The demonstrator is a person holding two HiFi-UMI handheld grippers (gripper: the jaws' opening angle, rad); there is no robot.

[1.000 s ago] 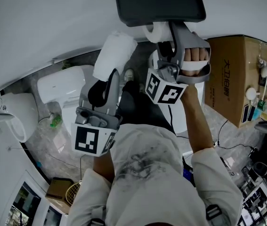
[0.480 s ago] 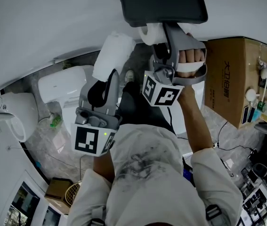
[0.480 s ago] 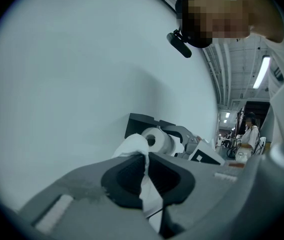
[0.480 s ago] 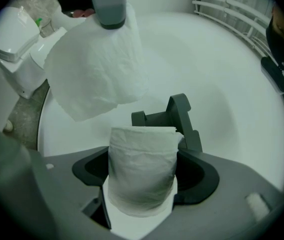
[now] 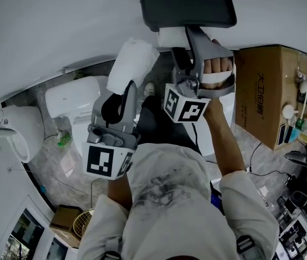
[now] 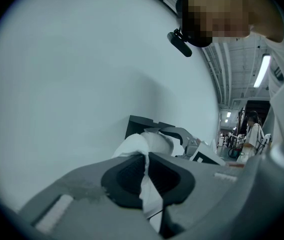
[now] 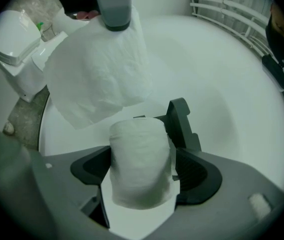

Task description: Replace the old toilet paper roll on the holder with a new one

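My left tongs (image 6: 146,170) are pinched shut on a loose flap of one toilet roll (image 5: 132,64), holding it up near the wall, I judge to keep it clear. My right tongs (image 7: 143,170) have just been opening. They stand spread around the second roll (image 7: 140,149) at the holder (image 5: 188,4), not squeezing it.
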